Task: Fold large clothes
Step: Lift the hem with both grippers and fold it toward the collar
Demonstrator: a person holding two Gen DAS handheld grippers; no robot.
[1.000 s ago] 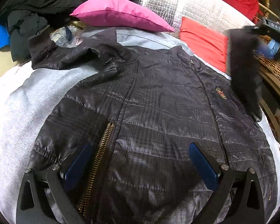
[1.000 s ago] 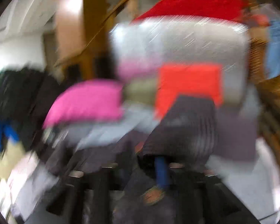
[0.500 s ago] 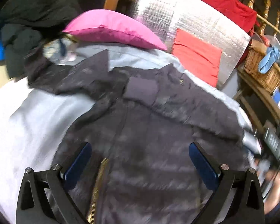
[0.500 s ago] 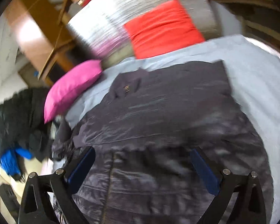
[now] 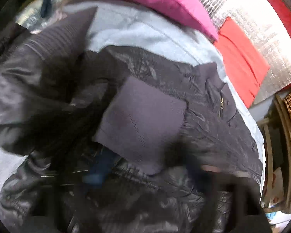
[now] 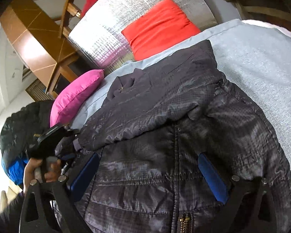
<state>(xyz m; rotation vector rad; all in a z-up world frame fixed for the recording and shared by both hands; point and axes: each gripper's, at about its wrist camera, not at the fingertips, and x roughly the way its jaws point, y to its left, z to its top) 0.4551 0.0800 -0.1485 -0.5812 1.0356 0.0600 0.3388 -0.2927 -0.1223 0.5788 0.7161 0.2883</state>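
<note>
In the right wrist view, at the left edge of the frame, we see a pile of dark clothes [image 6: 19, 128] with a patch of blue, and below it a person's hand [image 6: 38, 171] gripping the handle of the left gripper [image 6: 67, 151], whose dark body reaches toward the near sleeve of the jacket [image 6: 164, 136]. Its jaws are closing, and the left wrist view is too blurred for us to tell whether the pads press on the cloth; there we only make out dim blue pads [image 5: 99, 167] low in the frame, with the sleeve cuff [image 5: 143, 124] lying folded across the jacket's chest. Moving right, a pink pillow [image 6: 77, 101] sits in the middle left, a silver quilted cushion [image 6: 126, 25] and a red pillow [image 6: 161, 27] stand at the top centre, and the dark quilted jacket fills the centre, spread on the pale grey bed cover [image 6: 261, 73], with one sleeve folded over the body and the zip running down toward the bottom edge. The right gripper [image 6: 149, 176] hangs over the jacket at the bottom of the frame, its blue pads spread wide apart with nothing clamped between them. On the right the bed cover lies bare.
</note>
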